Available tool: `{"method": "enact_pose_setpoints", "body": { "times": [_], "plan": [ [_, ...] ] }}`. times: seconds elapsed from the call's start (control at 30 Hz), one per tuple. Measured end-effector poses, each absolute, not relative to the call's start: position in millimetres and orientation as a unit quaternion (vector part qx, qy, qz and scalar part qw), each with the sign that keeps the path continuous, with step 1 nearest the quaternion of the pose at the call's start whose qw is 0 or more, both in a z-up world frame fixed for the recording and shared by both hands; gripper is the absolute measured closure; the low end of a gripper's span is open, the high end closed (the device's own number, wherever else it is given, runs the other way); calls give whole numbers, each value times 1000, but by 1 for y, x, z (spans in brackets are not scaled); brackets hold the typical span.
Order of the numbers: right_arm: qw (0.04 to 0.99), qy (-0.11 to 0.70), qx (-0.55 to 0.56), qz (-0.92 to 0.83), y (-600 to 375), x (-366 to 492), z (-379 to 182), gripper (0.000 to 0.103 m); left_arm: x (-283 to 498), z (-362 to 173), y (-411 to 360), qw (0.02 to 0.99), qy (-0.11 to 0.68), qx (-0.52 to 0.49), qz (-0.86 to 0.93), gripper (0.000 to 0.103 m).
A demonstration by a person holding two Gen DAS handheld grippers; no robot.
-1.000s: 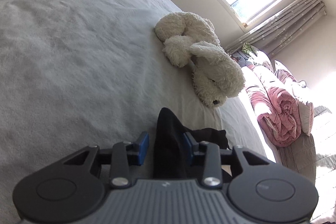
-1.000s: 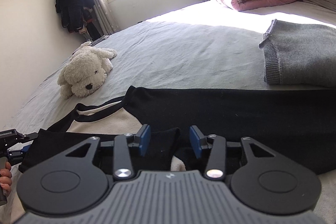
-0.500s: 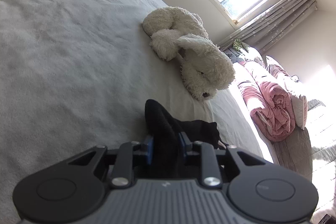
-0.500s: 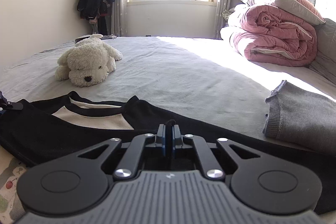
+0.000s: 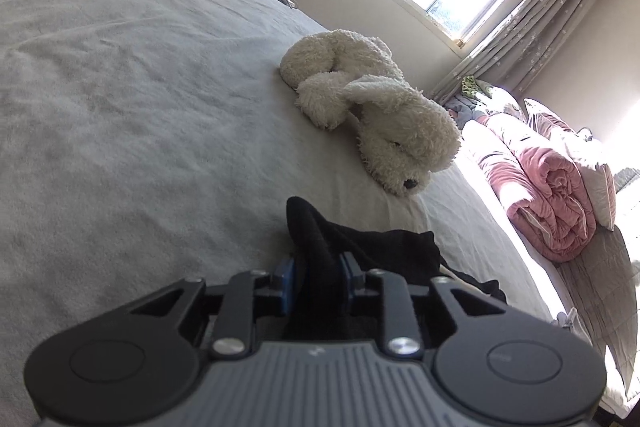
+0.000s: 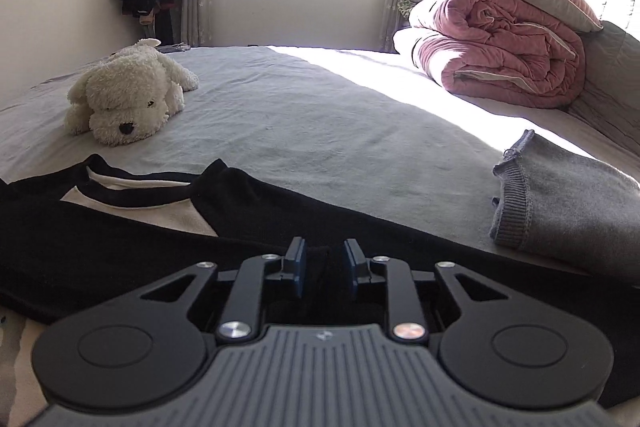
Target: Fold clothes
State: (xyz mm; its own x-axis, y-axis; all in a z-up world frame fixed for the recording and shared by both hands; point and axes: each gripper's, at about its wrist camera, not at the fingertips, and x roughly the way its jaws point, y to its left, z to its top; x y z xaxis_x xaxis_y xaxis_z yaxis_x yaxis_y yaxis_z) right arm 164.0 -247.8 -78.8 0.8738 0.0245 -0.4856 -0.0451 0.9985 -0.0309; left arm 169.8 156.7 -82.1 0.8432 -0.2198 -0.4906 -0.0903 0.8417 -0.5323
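Both jaws sit a narrow gap apart with black cloth between them. On the left gripper (image 5: 316, 277), the blue pads press a raised fold of the black garment (image 6: 120, 251), gripping it. On the right gripper (image 6: 325, 267), the pads stand slightly parted around a ridge of the same cloth; whether they pinch it cannot be told. That garment, black with a cream panel, lies spread across the grey bed (image 6: 320, 131). A white plush dog (image 6: 128, 95) lies beyond it, a folded grey sweater (image 6: 560, 203) to the right, and a rolled pink quilt (image 6: 500, 43) further back. No containers are visible. Half a second ago the right jaws were fully together; now they stand apart.
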Motion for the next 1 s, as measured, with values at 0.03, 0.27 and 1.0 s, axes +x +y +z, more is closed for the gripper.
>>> {"method": "enact_pose_setpoints", "body": {
  "times": [0.03,0.27,1.0],
  "plan": [
    [967,252,-12,25,-247,161,-77,71,166,-76,154,924,269,-269,-39,69],
    [961,267,12,78,-228,140,-73,71,145,-65,109,933,277,-183,-142,69],
    [944,296,142,1,-309,91,-64,52,101,-28,82,926,342,-71,-146,36]
  ]
}}
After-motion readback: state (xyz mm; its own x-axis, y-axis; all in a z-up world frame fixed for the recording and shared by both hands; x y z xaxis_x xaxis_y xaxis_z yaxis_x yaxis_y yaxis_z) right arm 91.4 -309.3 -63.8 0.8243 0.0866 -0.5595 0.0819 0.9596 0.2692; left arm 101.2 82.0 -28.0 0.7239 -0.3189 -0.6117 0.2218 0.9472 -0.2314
